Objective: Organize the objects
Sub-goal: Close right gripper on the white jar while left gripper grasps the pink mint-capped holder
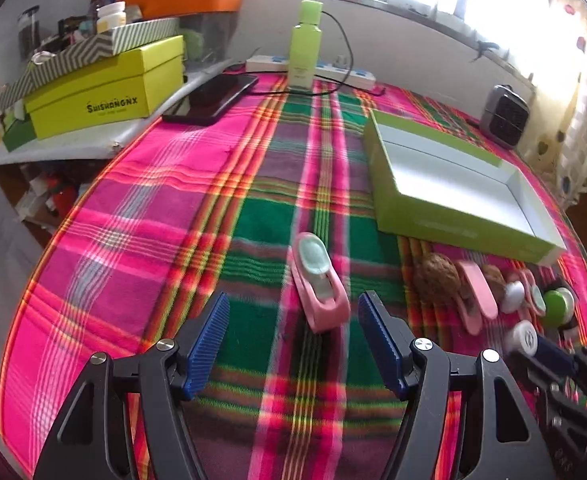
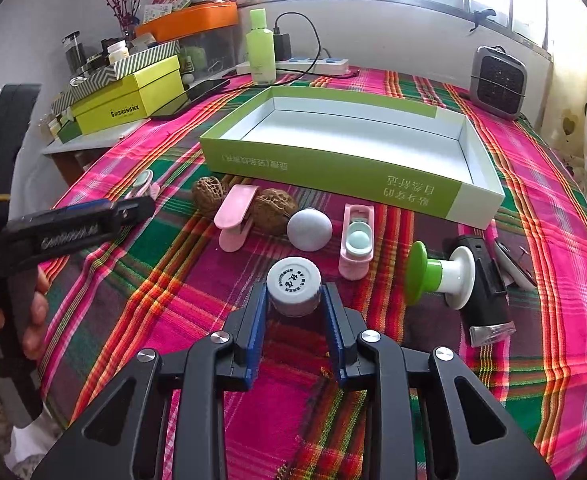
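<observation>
Gripped between the right gripper's [image 2: 293, 300] jaws is a grey-capped bottle [image 2: 293, 285], near the green box [image 2: 333, 172]; left gripper [image 1: 293, 320] jaws are held wide, empty, around a pink clip [image 1: 318, 284].

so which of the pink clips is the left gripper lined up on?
The lone pink clip lying apart at the left, in front of the open left gripper. The other two lie in the row by the walnuts, near the green box.

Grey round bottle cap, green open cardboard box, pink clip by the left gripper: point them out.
Grey round bottle cap [image 2: 293, 278], right wrist view, printed top.
Green open cardboard box [image 2: 333, 174], right wrist view, near wall.
Pink clip [image 1: 319, 300], left wrist view, body.
</observation>
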Tool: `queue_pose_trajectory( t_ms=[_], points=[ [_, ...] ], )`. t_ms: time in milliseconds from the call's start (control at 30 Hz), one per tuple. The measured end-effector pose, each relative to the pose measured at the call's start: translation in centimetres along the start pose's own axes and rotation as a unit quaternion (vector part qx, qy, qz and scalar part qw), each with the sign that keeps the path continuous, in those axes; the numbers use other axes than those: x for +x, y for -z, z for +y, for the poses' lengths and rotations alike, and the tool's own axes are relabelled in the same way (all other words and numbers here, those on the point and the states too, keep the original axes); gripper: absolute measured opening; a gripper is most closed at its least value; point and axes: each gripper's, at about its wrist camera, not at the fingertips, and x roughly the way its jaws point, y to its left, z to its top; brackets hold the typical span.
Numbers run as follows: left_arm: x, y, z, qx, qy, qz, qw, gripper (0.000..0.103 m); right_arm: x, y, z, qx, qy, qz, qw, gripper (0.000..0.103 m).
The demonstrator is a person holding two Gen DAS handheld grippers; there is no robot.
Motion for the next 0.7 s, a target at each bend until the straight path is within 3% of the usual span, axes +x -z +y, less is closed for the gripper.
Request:
queue_pose_trajectory(
  t_ms=[200,500,700],
  points=[
    [0.47,-0.55,0.04,0.002,-0.02,-0.004,0.9998,0.05,0.05,-0.03,-0.04,0.001,-0.001,0.0,1.0,0.029],
    [0.48,-0.68,-0.02,0.004,-0.014,-0.005,0.9999,0.027,0.09,-0.1,-0.07,0.001,-0.002,0.0,1.0,0.029],
    [0.6,-0.75,-0.54,0.013,-0.01,-0.002,0.9999,0.018,0.09,-0.09,-0.1,0.001,-0.002,0.001,1.0,0.029]
  ],
)
